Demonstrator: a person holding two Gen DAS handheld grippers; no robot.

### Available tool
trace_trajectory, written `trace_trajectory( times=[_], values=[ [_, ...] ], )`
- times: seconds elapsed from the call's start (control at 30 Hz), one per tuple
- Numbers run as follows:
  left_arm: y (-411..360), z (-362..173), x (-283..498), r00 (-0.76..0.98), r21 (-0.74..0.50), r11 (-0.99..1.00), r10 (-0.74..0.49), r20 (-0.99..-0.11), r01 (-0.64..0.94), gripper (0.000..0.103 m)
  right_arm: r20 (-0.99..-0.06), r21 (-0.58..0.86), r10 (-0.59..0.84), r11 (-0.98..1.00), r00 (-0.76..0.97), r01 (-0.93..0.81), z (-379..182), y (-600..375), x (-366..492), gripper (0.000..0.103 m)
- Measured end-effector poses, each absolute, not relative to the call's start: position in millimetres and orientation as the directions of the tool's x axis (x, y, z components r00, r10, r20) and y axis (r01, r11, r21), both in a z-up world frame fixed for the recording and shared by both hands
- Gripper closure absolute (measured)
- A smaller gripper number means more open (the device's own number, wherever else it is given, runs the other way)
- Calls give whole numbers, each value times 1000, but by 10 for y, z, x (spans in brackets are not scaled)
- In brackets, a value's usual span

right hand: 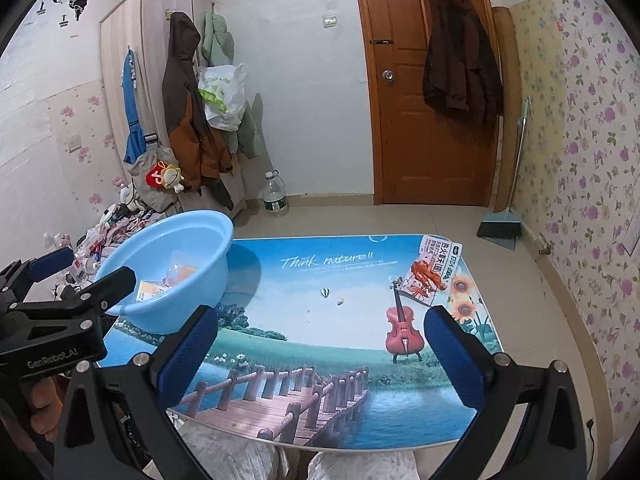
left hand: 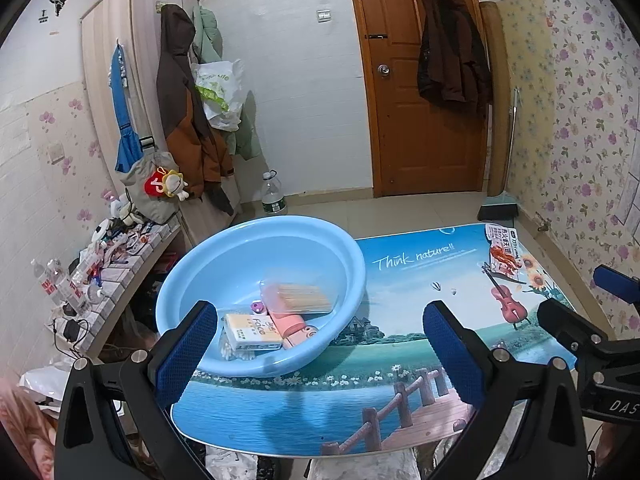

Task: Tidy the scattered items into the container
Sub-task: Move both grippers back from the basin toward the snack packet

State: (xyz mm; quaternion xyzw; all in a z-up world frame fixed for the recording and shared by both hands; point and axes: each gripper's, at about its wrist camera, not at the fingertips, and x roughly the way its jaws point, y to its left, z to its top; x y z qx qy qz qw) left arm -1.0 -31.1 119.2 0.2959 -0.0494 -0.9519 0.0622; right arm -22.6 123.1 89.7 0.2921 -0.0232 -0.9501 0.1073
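Observation:
A light blue basin [left hand: 224, 256] stands on the left part of the picture-printed table [left hand: 400, 320]; it also shows in the right wrist view [right hand: 200, 240]. Inside it lie a clear box of sticks [left hand: 298, 294], a tissue pack [left hand: 250, 330], a pink item [left hand: 294, 326] and cotton swabs [left hand: 230, 350]. A snack packet [right hand: 434, 270] lies at the table's far right corner, also in the left wrist view [left hand: 506, 254]. My left gripper [left hand: 320, 354] is open and empty, just in front of the basin. My right gripper [right hand: 320, 356] is open and empty above the table's near edge.
A cluttered low shelf [left hand: 120, 264] stands left of the table. A wardrobe with hung coats [left hand: 180, 112], a water bottle [left hand: 273, 194], a wooden door [left hand: 424, 80] and a broom with dustpan [right hand: 502, 224] stand beyond. My knees [right hand: 300, 460] are under the near edge.

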Motion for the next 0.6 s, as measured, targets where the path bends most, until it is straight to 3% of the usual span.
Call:
trace_trajectory(
  times=[0.6],
  values=[
    [-195, 1078, -61, -805, 130, -990, -120, -580, 54, 0, -597, 123, -192, -981, -779, 148, 658, 1336, -340, 0]
  ],
)
